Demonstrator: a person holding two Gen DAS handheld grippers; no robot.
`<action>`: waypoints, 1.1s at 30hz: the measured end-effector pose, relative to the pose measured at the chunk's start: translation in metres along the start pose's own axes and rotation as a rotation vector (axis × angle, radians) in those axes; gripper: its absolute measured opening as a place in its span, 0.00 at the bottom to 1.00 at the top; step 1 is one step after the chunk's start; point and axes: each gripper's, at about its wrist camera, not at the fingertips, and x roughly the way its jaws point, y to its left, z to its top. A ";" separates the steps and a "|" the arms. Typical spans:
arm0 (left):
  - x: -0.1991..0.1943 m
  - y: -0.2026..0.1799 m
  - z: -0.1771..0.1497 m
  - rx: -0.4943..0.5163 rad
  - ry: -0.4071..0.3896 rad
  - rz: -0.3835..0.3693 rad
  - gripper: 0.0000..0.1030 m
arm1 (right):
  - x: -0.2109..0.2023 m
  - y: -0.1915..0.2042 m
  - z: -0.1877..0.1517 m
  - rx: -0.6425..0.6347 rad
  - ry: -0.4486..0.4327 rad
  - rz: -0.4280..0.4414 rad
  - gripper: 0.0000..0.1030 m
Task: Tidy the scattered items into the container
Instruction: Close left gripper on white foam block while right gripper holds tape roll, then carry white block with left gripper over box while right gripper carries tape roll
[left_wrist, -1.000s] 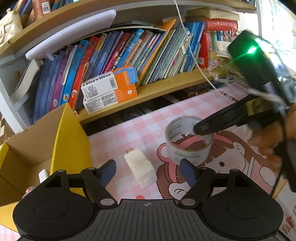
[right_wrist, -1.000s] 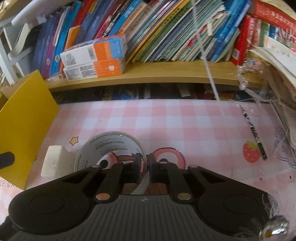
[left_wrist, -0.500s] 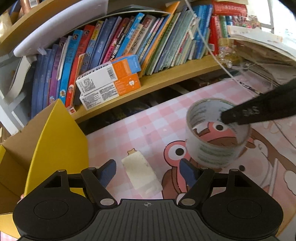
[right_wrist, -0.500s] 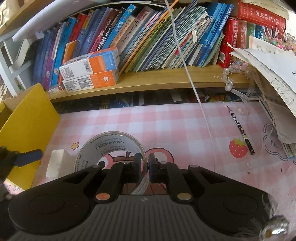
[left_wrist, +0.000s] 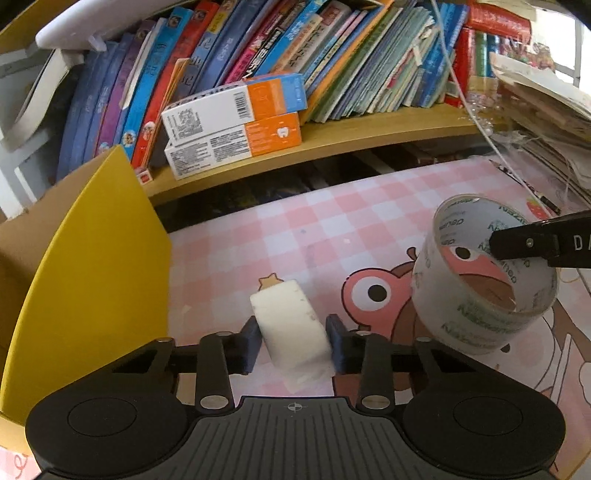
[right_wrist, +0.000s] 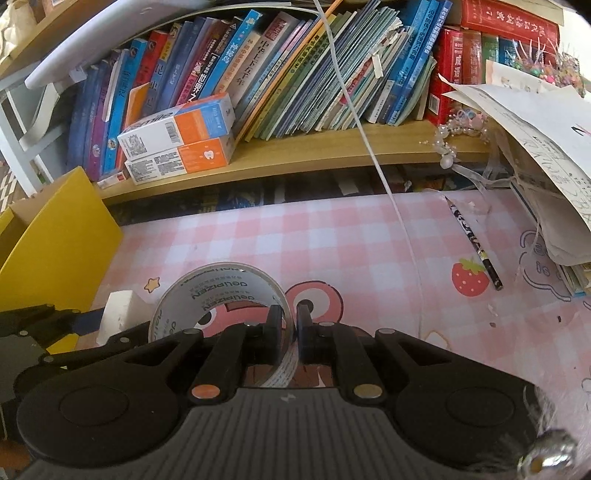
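The worktop (right_wrist: 369, 243), under its pink checked mat, runs from the bookshelf (left_wrist: 332, 136) toward me, and the yellow-flapped cardboard box (left_wrist: 92, 258) that I take for the container stands open at its left edge. My right tongs (right_wrist: 290, 325) are pinched nearly shut on the wall of the clear tape roll (right_wrist: 221, 291), one tip inside the ring and one outside; the roll looks tilted, just right of the box. My left tongs (left_wrist: 291, 341) stand partly open around the white eraser block (left_wrist: 290, 328), pads close to its sides, though I cannot tell if they press it. The block sits beside the box flap. A pencil (right_wrist: 472, 243) lies well apart, at the right. The risks I see: the thin tape wall could slip from so narrow a pinch, the eraser could twist out if gripped off-centre, and both tongs could collide at the box mouth.
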 end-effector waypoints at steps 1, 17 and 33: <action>-0.001 0.001 0.000 0.002 -0.001 -0.008 0.29 | -0.001 0.000 -0.001 0.001 0.000 -0.001 0.08; -0.073 0.006 -0.009 0.048 -0.108 -0.121 0.23 | -0.037 -0.003 -0.020 0.033 -0.012 -0.040 0.08; -0.160 0.055 -0.036 -0.026 -0.204 -0.122 0.23 | -0.088 0.045 -0.039 -0.036 -0.046 0.000 0.08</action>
